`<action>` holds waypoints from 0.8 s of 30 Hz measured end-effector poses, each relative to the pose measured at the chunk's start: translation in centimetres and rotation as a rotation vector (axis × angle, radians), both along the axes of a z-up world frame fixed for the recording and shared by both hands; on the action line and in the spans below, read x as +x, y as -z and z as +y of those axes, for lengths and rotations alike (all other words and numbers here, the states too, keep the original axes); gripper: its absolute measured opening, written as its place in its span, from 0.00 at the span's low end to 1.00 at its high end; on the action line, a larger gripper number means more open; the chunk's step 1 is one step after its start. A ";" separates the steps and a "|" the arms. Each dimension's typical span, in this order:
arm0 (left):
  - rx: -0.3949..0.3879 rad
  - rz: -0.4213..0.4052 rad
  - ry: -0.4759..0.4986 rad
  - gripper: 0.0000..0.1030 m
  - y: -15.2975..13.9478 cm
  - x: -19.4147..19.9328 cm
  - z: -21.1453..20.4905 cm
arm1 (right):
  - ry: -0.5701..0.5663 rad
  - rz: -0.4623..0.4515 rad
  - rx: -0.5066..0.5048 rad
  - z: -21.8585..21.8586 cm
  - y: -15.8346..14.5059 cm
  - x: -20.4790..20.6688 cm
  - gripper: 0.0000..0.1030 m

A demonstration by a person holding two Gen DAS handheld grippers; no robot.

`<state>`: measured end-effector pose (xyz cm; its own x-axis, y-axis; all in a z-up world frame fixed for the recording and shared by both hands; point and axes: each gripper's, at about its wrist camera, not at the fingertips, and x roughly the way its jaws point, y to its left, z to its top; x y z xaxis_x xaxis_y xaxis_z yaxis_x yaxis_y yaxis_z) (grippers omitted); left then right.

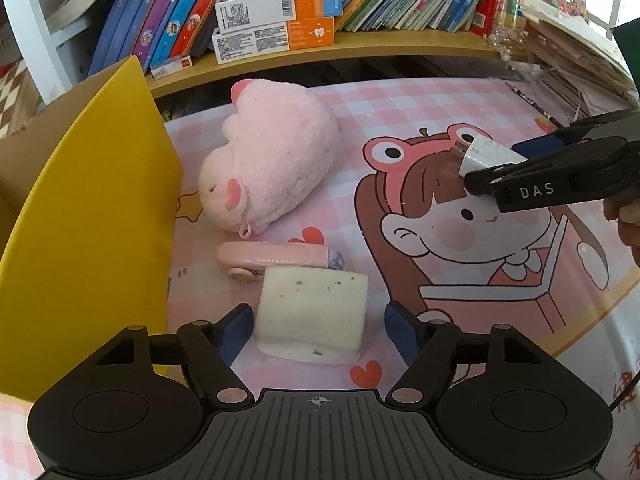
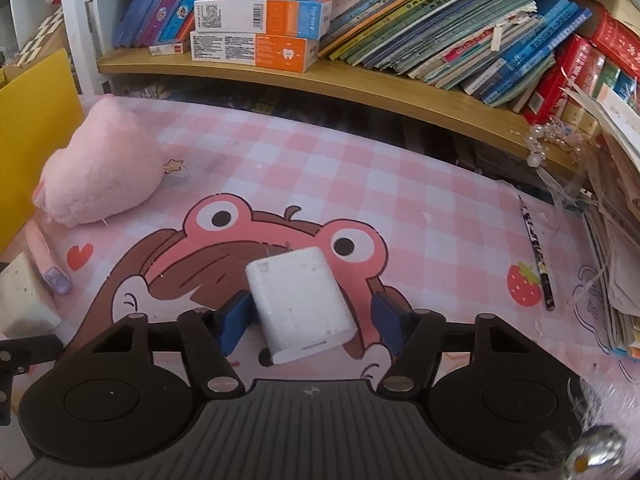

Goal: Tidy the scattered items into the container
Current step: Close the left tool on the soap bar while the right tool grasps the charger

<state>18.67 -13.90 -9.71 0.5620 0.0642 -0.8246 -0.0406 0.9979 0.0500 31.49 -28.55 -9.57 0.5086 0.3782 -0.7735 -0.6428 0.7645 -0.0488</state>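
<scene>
- Desk mat (image 1: 400, 112) with pink check and a cartoon frog-hat girl print serves as the landmark; all task items lie on it.
- Left gripper (image 1: 318, 326): jaws apart, straddling a white sponge block (image 1: 312, 312). Left blue pad sits right at the block's side; a visible gap remains at the right pad. No clamp seen.
- White sponge block lies on the mat's left part, below the print's left margin, speckled face up. Long axis runs roughly across the left wrist view, from one pad toward the other.
- Pink tube-shaped item (image 1: 276, 258) lies just behind the sponge block, touching or nearly so; long axis across the view, lilac capped end pointing toward the print.
- Pink plush toy (image 1: 268, 160) lies on the mat further back, on its side, beside a yellow container wall (image 1: 92, 220) standing at the mat's left edge.
- Right gripper (image 2: 312, 320): jaws apart around a white charger block (image 2: 300, 304), which lies on the print's hair, metal prongs pointing away toward the frog hat. Long axis runs front to back, skewed. Gaps show at both pads; not clamped.
- Pencil (image 2: 538, 256) lies at the mat's right side, beside the strawberry print.
</scene>
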 end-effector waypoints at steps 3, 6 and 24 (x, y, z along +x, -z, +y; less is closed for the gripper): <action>-0.020 0.002 0.003 0.63 0.0 0.1 0.1 | -0.011 0.001 0.000 0.3 -0.1 -0.1 0.49; -0.021 0.005 0.005 0.58 -0.1 0.0 0.2 | -0.010 0.003 -0.004 0.3 -0.1 -0.3 0.47; -0.028 -0.069 0.055 0.42 -2.9 -2.2 0.0 | 0.028 0.069 0.031 -2.8 -1.9 -6.0 0.42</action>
